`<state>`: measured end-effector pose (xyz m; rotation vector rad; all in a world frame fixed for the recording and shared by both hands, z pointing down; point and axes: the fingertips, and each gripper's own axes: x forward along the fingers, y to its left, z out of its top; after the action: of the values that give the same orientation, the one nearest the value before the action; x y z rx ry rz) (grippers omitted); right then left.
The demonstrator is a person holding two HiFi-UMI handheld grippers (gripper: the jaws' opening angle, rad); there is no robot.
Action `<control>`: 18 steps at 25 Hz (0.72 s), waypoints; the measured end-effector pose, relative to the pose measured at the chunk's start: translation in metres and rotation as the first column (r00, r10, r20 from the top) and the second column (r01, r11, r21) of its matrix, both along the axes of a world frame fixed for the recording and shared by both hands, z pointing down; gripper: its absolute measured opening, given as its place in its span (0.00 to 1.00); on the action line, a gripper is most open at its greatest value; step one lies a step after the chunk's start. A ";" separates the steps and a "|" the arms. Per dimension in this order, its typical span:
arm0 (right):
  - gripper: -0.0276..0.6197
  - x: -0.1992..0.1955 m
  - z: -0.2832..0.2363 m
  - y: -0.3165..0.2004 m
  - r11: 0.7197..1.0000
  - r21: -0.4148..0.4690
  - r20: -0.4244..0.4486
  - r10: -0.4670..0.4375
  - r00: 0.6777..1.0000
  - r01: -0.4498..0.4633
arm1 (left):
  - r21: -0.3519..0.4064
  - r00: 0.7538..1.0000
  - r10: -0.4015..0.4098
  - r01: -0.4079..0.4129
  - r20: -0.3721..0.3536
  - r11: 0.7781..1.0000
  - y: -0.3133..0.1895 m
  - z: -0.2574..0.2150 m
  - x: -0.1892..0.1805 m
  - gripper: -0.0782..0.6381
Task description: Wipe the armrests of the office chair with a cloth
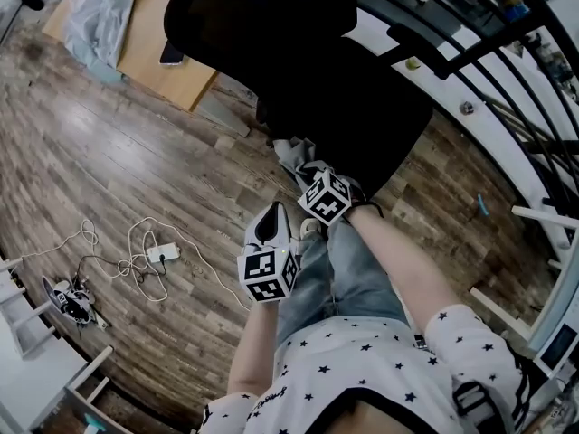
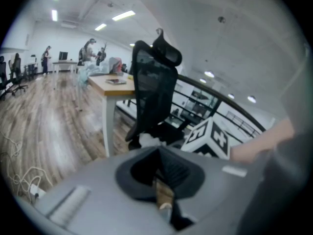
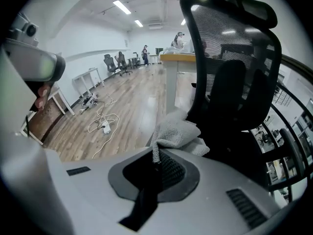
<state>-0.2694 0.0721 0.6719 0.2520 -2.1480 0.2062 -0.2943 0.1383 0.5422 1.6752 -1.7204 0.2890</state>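
Note:
The black mesh office chair (image 1: 335,70) stands right in front of me; its armrests are not clearly made out. My right gripper (image 3: 155,156) is shut on a pale grey cloth (image 3: 178,132), which bunches against the chair's near edge. From the head view the cloth (image 1: 289,152) sits just past the right gripper (image 1: 306,177) at the seat's front. My left gripper (image 1: 273,212) hangs lower left, short of the chair. In its own view the left gripper (image 2: 157,153) has its jaws together with nothing between them, and the chair (image 2: 152,92) stands ahead.
A wooden desk (image 1: 154,57) with a phone (image 1: 172,54) stands left of the chair. A white cable with a power strip (image 1: 163,252) and a pair of shoes (image 1: 68,301) lie on the wood floor. A black railing (image 1: 470,48) runs behind. People stand far off.

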 end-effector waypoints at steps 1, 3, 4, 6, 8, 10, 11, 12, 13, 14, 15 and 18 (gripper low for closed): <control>0.09 0.002 0.000 0.003 1.000 -0.004 0.000 0.000 1.000 0.000 | 0.000 1.000 0.003 -0.003 0.001 1.000 0.001 0.000 0.001 0.11; 0.09 0.006 0.000 0.008 1.000 -0.009 0.000 0.000 1.000 0.000 | 0.001 1.000 0.011 -0.011 0.001 1.000 0.003 -0.001 0.004 0.11; 0.09 0.008 -0.001 0.011 1.000 -0.009 0.001 0.001 1.000 -0.001 | 0.001 1.000 0.015 -0.015 0.001 1.000 0.004 -0.001 0.005 0.11; 0.09 0.012 -0.001 0.014 1.000 -0.012 0.003 0.005 1.000 -0.005 | 0.002 1.000 0.025 -0.025 0.005 1.000 0.005 -0.002 0.008 0.11; 0.09 0.015 -0.001 0.017 1.000 -0.013 0.003 0.011 1.000 -0.011 | 0.005 0.999 0.033 -0.033 0.009 0.999 0.005 -0.003 0.009 0.11; 0.09 0.018 0.000 0.020 1.000 -0.011 0.000 0.015 1.000 -0.015 | 0.009 0.999 0.041 -0.041 0.009 0.999 0.006 -0.004 0.011 0.11; 0.09 0.020 0.000 0.022 1.000 -0.012 -0.001 0.018 1.000 -0.018 | 0.011 0.999 0.046 -0.046 0.010 0.999 0.006 -0.005 0.012 0.11; 0.09 0.023 0.000 0.023 1.000 -0.015 -0.001 0.024 1.000 -0.024 | 0.013 0.999 0.051 -0.051 0.011 0.999 0.006 -0.005 0.014 0.11; 0.09 0.026 0.000 0.025 0.999 -0.021 0.000 0.033 0.999 -0.033 | 0.014 0.998 0.056 -0.056 0.012 0.998 0.007 -0.006 0.015 0.11; 0.09 0.029 -0.001 0.027 0.999 -0.027 0.001 0.043 0.999 -0.043 | 0.016 0.998 0.060 -0.060 0.013 0.998 0.008 -0.007 0.016 0.11; 0.09 0.032 -0.001 0.028 0.998 -0.030 0.003 0.052 0.999 -0.052 | 0.018 0.998 0.064 -0.064 0.012 0.998 0.009 -0.008 0.017 0.11; 0.09 0.041 -0.003 0.033 0.997 -0.029 0.001 0.067 0.998 -0.067 | 0.024 0.997 0.076 -0.076 0.012 0.997 0.011 -0.011 0.022 0.11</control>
<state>-0.2283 0.1046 0.6691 0.3071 -2.1386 0.2755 -0.2720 0.1495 0.5316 1.7625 -1.6772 0.3142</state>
